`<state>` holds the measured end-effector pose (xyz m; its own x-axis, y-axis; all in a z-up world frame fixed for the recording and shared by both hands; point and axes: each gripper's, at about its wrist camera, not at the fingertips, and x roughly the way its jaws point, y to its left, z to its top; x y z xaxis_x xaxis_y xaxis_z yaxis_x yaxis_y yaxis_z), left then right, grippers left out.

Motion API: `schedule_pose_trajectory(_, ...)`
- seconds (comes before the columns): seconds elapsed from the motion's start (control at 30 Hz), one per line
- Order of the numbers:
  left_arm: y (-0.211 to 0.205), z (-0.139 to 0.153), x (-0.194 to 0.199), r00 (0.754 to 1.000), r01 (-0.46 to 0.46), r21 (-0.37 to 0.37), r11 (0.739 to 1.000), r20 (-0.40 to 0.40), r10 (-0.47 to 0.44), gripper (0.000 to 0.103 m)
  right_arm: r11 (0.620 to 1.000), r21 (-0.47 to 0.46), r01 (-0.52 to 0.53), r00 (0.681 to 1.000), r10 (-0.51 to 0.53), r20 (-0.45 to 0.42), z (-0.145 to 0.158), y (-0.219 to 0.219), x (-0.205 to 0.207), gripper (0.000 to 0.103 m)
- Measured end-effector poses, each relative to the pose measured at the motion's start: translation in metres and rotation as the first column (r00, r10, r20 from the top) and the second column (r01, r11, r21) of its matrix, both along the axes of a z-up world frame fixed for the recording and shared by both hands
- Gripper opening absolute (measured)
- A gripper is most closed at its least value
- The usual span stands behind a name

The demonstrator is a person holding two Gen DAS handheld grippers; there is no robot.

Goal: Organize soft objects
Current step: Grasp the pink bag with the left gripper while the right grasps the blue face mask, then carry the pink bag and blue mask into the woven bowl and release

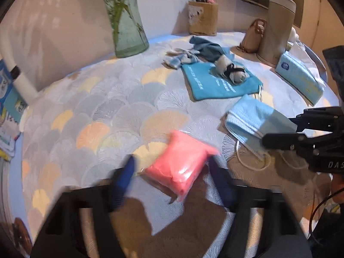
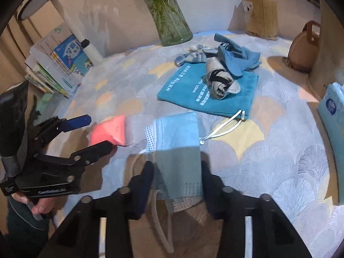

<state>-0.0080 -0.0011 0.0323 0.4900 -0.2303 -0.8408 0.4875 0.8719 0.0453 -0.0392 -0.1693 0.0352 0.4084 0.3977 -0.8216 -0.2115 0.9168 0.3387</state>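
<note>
While both pairs of my fingers stand wide open and hold nothing, the pink packet lies between the left gripper tips, and the face mask between the right gripper tips. Beyond both, socks lie loose on the teal pouch. Sorting looks barely begun; every soft thing is still unplaced.

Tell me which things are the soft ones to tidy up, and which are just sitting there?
Soft things to tidy: pink packet, blue face masks, teal drawstring bag, rolled grey cloth, blue cloth, striped cloth.

Just sitting there: glass vase, pen holder, tissue pack, books, brown purse.
</note>
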Motion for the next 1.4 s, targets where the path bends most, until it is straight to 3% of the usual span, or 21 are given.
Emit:
schedule_pose_trajectory(0.03,0.000,0.001,-0.002,1.000,-0.005,-0.002,1.000,0.015,0.005,0.045,1.000,-0.007,-0.012,1.000,0.012,0.010,0.001,0.001,-0.001,0.026)
schedule_pose_trajectory(0.1,-0.004,0.004,-0.005,0.999,-0.006,-0.002,1.000,0.035,0.006,0.043,1.000,0.003,-0.028,0.999,0.028,0.019,0.002,-0.002,-0.002,0.019)
schedule_pose_trajectory(0.2,-0.006,0.019,-0.013,0.998,-0.023,-0.057,0.998,0.058,0.026,0.042,0.999,0.025,-0.025,0.999,0.024,0.042,0.010,-0.009,-0.005,0.018)
schedule_pose_trajectory(0.37,-0.023,0.058,-0.020,0.994,-0.007,-0.168,0.986,0.104,0.024,0.042,0.999,0.049,-0.002,0.989,-0.005,0.147,0.049,-0.031,-0.017,0.018)
schedule_pose_trajectory(0.53,-0.071,0.101,-0.031,0.982,0.092,-0.227,0.969,0.182,-0.051,0.042,0.996,0.065,0.068,0.967,-0.081,0.242,0.088,-0.072,-0.032,0.018)
schedule_pose_trajectory(0.8,-0.173,0.139,-0.040,0.948,0.271,-0.260,0.927,0.239,-0.210,0.042,0.969,0.069,0.237,0.920,-0.247,0.303,0.117,-0.157,-0.052,0.018)
schedule_pose_trajectory(1.03,-0.287,0.146,-0.038,0.907,0.400,-0.249,0.882,0.245,-0.342,0.042,0.889,0.060,0.455,0.836,-0.449,0.316,0.131,-0.268,-0.058,0.018)
schedule_pose_trajectory(1.23,-0.360,0.130,-0.013,0.918,0.379,-0.243,0.893,0.222,-0.329,0.042,0.815,0.033,0.578,0.774,-0.560,0.296,0.131,-0.353,-0.031,0.018)
schedule_pose_trajectory(1.33,-0.387,0.118,0.000,0.926,0.347,-0.214,0.913,0.230,-0.298,0.042,0.791,0.029,0.611,0.753,-0.593,0.286,0.128,-0.387,-0.008,0.018)
schedule_pose_trajectory(1.4,-0.399,0.111,0.011,0.930,0.335,-0.206,0.919,0.228,-0.288,0.042,0.789,0.014,0.614,0.757,-0.594,0.273,0.125,-0.401,0.010,0.018)
